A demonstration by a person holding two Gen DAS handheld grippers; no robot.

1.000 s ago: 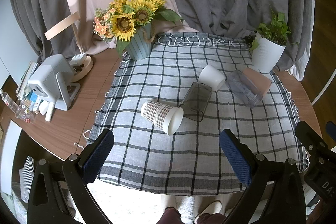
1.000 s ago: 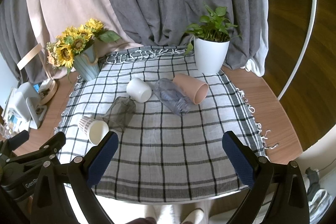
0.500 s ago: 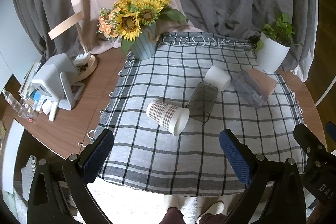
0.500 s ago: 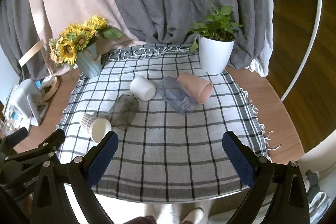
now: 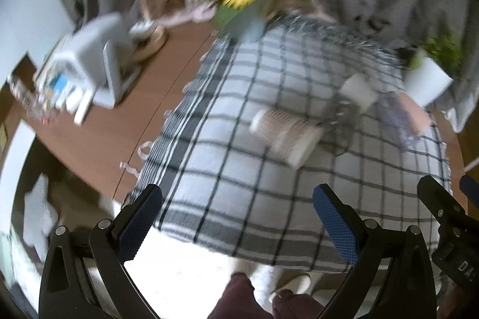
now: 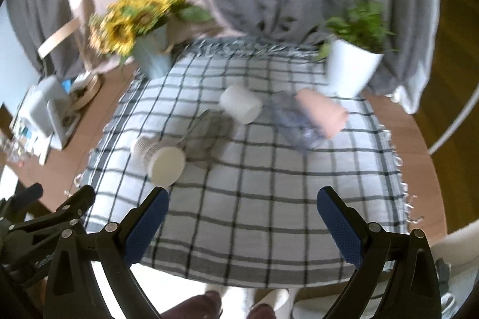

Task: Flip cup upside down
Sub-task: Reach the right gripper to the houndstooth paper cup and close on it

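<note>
The job looks barely begun: both pairs of tongs hang short of the near edge of the surface, jaws apart, gripping nothing. The left tongs point(image 5: 238, 217) face the brown-checked paper cup with a white rim point(image 5: 287, 136), lying on its side on the grey-and-white checked woven cloth point(image 6: 254, 199); I judge it the likeliest target. Next comes reaching in, closing across its thin, tapered wall gently, then upending it. The right tongs point(image 6: 242, 217) wait.
</note>
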